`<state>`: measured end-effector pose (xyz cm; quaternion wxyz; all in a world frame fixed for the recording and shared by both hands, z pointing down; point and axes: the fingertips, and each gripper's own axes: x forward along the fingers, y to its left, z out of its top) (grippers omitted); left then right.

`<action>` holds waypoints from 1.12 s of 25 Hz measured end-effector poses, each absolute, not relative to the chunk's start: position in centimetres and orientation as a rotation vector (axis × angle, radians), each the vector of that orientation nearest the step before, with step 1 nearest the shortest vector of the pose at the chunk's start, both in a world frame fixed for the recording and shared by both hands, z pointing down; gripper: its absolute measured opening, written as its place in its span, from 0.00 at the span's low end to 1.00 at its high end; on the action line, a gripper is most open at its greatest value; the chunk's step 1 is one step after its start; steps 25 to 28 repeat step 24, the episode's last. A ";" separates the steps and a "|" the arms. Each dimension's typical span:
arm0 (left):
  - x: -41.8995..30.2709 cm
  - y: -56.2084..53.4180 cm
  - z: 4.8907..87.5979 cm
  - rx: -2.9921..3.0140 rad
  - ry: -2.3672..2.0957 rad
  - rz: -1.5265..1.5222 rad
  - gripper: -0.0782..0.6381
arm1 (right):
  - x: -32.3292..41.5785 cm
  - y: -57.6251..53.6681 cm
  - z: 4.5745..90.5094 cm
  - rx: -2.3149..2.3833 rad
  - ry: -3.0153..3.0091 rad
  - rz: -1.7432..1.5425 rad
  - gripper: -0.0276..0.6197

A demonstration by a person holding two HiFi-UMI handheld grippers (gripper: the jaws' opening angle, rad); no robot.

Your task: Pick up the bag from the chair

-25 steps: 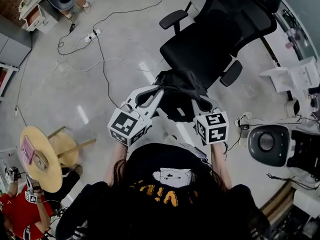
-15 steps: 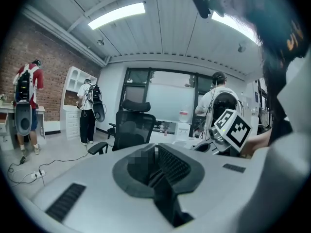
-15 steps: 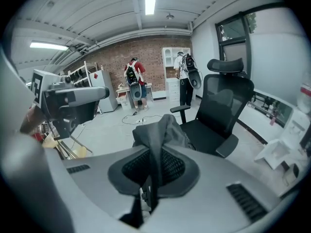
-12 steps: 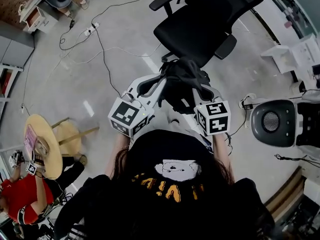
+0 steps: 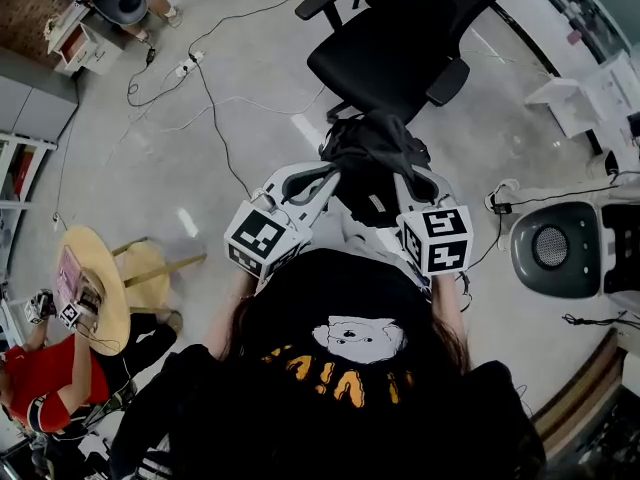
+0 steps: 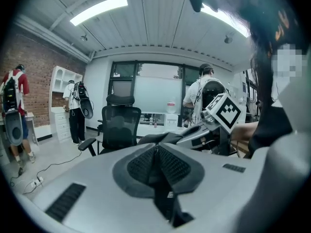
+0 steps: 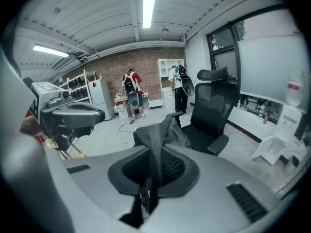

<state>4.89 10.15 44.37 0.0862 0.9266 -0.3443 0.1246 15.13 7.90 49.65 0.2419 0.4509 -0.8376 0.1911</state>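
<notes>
A black bag (image 5: 368, 156) hangs in the air between my two grippers, clear of the black office chair (image 5: 398, 40) behind it. My left gripper (image 5: 328, 176) is shut on a black strap of the bag (image 6: 162, 188), which runs down between its jaws. My right gripper (image 5: 404, 180) is also shut on a strap (image 7: 151, 171), and the bag's fabric (image 7: 160, 131) bunches up just beyond its jaws. The chair (image 7: 210, 116) stands with nothing on its seat, a short way past the bag. Each gripper shows in the other's view: the right gripper (image 6: 214, 130), the left gripper (image 7: 68, 114).
Cables (image 5: 205, 98) trail over the grey floor left of the chair. A round wooden stool (image 5: 95, 288) and a person in red (image 5: 45, 388) are at the lower left. A speaker-like grey unit (image 5: 555, 248) stands at the right. People stand by shelves (image 7: 131, 93) farther off.
Both grippers have drawn back from the chair with the bag held between them. The chair now lies farther up the head view, and the bag hangs nearer the person.
</notes>
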 end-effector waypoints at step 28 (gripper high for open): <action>3.4 10.7 42.4 2.765 -1.072 0.338 0.14 | 16.3 6.6 48.2 1.203 -2.266 0.421 0.07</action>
